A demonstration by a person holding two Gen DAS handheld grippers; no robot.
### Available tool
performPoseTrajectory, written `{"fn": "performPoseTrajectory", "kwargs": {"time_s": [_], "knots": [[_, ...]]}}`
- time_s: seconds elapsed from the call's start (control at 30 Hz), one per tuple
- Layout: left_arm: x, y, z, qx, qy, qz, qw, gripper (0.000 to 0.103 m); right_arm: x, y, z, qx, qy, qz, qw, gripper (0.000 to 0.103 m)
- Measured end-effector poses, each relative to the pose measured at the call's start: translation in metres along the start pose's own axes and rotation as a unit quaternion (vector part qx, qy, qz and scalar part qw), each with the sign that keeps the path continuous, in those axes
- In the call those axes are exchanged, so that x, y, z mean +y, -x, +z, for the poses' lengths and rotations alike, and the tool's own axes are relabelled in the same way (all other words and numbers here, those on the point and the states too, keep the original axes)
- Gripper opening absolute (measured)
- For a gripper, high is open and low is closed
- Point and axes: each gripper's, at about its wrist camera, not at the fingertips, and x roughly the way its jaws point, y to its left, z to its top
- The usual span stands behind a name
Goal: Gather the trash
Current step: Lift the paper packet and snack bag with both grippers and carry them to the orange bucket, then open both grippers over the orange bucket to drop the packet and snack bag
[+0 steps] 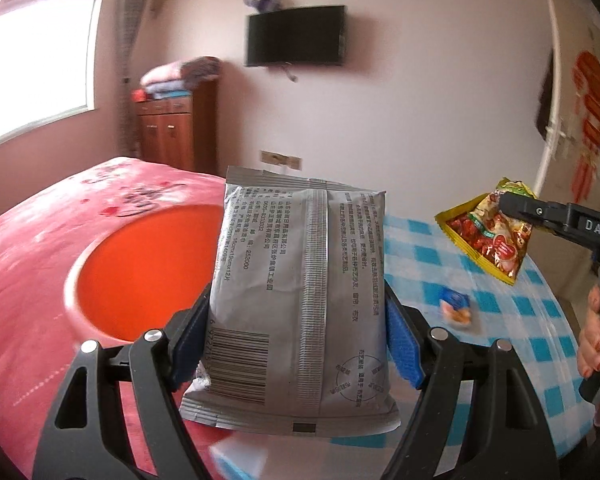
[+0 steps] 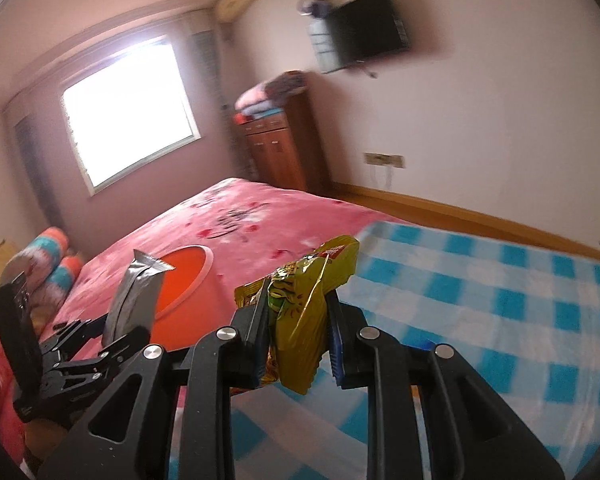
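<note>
- Holding the grey foil packet with printed text and a barcode [image 1: 300,300], your left tool [image 1: 296,344] has its two blue-padded fingers [image 1: 402,344] pressed against both sides of the packet, so the opening is only as wide as the packet.
- You keep this packet upright, in the air, just in front of the round orange plastic bucket with a pale rim [image 1: 140,272].
- From the right wrist view, the same grey packet [image 2: 134,296] stands beside the bucket [image 2: 184,276], near its rim.
- Your right tool [image 2: 298,340] is clamped narrowly on the crumpled yellow snack wrapper with red and green print [image 2: 304,308]; the wrapper sticks out above and below the fingers.
- In the left wrist view, you see this yellow wrapper [image 1: 488,232] lifted above the counter with the blue and white checked cloth [image 1: 500,304], held at its top edge by the right tool [image 1: 512,206].
- One small blue and orange wrapper [image 1: 456,306] lies flat on the checked cloth, apart from both tools; it is blurred.
- The bucket stands between the checked counter and the bed with the pink flowered cover [image 1: 40,248]; I cannot tell if it touches them.
- Your hand with painted nails [image 1: 596,336] grips the handle of the right tool.
</note>
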Motion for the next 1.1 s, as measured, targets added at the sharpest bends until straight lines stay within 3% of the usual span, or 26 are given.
{"fn": "performPoseTrajectory", "kwargs": {"time_s": [0.5, 0.87, 0.93, 1.0, 1.1], "knots": [[0.081, -0.014, 0.012, 0.003, 0.067, 0.083, 0.9943, 0.077, 0.12, -0.081, 0.033, 0.022, 0.089, 0.087, 0.992, 0.025], [0.094, -0.03, 0.008, 0.012, 0.074, 0.105, 0.9917, 0.078, 0.157, -0.133, 0.023, 0.051, 0.114, 0.098, 0.987, 0.029], [0.096, -0.03, 0.008, 0.013, 0.076, 0.108, 0.9911, 0.081, 0.156, -0.141, 0.018, 0.061, 0.107, 0.099, 0.987, 0.037], [0.1, -0.03, 0.007, 0.011, 0.084, 0.112, 0.9901, 0.087, 0.151, -0.144, 0.015, 0.067, 0.093, 0.098, 0.989, 0.056], [0.104, -0.027, 0.004, 0.011, 0.088, 0.118, 0.9891, 0.091, 0.142, -0.136, 0.014, 0.054, 0.076, 0.093, 0.991, 0.073]]}}
